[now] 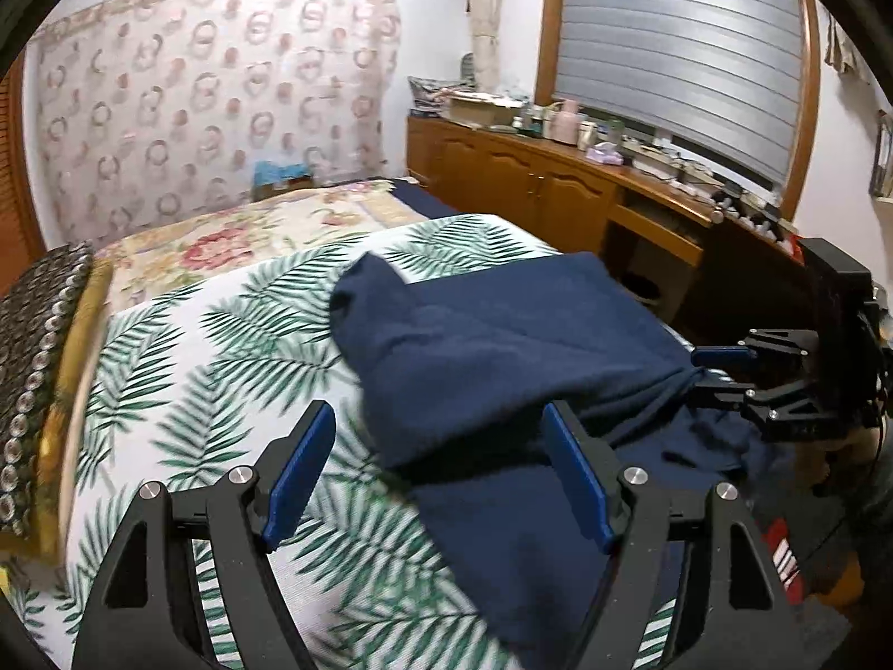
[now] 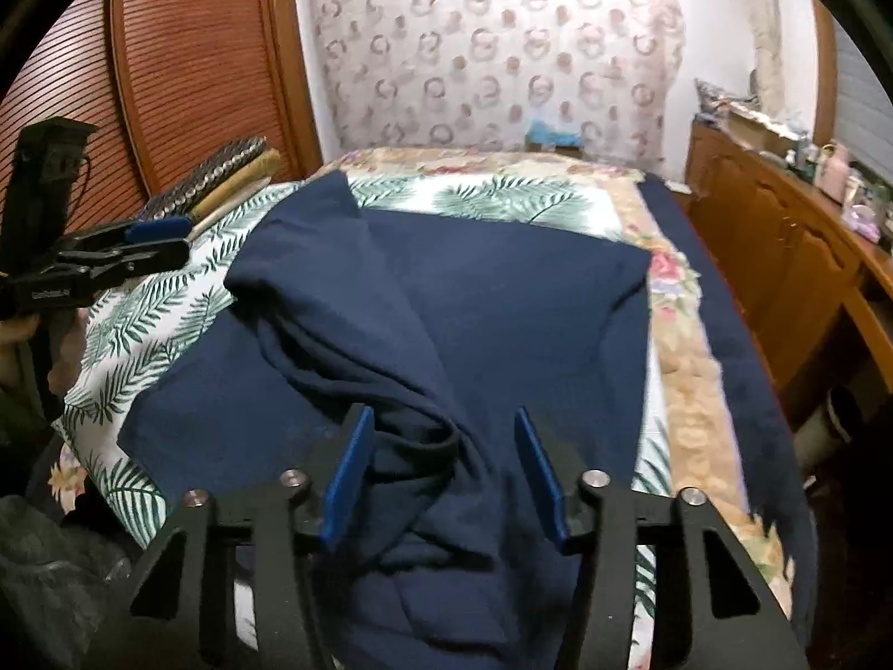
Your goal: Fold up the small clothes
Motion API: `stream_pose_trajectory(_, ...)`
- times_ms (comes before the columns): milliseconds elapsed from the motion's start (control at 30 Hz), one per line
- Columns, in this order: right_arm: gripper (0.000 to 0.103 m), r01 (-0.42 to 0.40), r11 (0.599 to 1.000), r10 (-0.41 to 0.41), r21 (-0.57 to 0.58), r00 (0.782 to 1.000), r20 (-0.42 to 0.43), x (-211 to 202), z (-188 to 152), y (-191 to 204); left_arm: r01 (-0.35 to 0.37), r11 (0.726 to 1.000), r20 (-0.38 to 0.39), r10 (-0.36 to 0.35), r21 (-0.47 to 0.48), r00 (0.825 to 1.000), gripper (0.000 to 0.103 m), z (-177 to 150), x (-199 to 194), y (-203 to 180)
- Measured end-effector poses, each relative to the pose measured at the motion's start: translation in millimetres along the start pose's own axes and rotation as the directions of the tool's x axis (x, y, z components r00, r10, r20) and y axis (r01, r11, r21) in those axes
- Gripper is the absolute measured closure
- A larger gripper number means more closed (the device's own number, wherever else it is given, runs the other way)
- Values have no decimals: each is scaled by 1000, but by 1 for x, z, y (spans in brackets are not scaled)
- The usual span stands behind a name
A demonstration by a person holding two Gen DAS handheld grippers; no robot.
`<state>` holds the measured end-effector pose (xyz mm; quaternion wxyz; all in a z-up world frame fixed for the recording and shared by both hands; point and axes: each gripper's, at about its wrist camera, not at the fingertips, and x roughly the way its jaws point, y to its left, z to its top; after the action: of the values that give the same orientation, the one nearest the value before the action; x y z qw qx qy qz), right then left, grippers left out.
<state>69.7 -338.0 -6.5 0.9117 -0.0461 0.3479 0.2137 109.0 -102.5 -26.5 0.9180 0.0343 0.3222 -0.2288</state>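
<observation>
A bed, spread with a white palm-leaf sheet over a floral cover. At 12 o'clock in both views, a ring-patterned curtain across the far wall. At 2 o'clock in the left wrist view, a wooden worktop crowded with bottles and boxes, under a shuttered window. At 9 o'clock there, a dark studded cushion on the bed's edge.

Navy garment spread over the palm-leaf sheet at the middle of the bed, partly folded, one corner flipped toward 11 o'clock, rumpled into ridges near the bottom of the right wrist view.

Left claw wide apart, blue pads clear on both sides; right finger tip at the garment's edge, contact impossible to tell; nothing clamped. Right claw also wide apart, straddling a bunched ridge of the navy cloth, not closed on it; whether the pads touch the fabric cannot be told.

Only in the right wrist view: a louvred wooden door at 10 o'clock, and the left claw seen from the side at 9 o'clock, above the sheet, apart from the garment. Only in the left wrist view: the window, and the right claw seen at 3 o'clock, its tips at the garment's crumpled edge.
</observation>
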Motion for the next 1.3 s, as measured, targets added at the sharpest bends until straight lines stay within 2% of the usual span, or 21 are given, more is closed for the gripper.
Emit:
stream_pose_trajectory(133, 58, -1, 1000, 1, 4, 999, -43, 15, 1, -12, 3, 999, -1, -3, -35, 1000, 26, -8, -1, 10)
stream_pose_trajectory(267, 75, -29, 1000, 28, -12, 998, -51, 18, 4, -17, -61, 997, -5, 61, -38, 998, 26, -15, 1, 18)
stream_pose_trajectory(367, 90, -36, 998, 35, -45, 999, -28, 13, 6, -13, -70, 996, -11, 70, -51, 997, 26, -20, 4, 22)
stream_pose_trajectory(667, 93, -31, 997, 38, -66, 994, 100, -22, 6, -5, -108, 991, 4, 109, -78, 994, 26, -26, 4, 34)
stream_pose_trajectory(833, 93, -6, 997, 17, -75, 989, 147, -44, -2, 4, -106, 991, -7, 105, -77, 994, 26, -28, 6, 35)
stream_pose_trajectory(967, 93, 32, 997, -22, -70, 991, 133, -50, -11, 5, -95, 992, -9, 95, -82, 995, 26, -28, 6, 35)
stream_pose_trajectory(1233, 93, 81, 996, -80, -25, 996, 25, -30, -31, -6, -66, 995, -24, 64, -73, 998, 26, -30, 9, 29)
stream_pose_trajectory(1300, 89, 85, 996, -84, -30, 996, 28, -29, -28, -3, -62, 995, -23, 61, -72, 998, 26, -30, 9, 27)
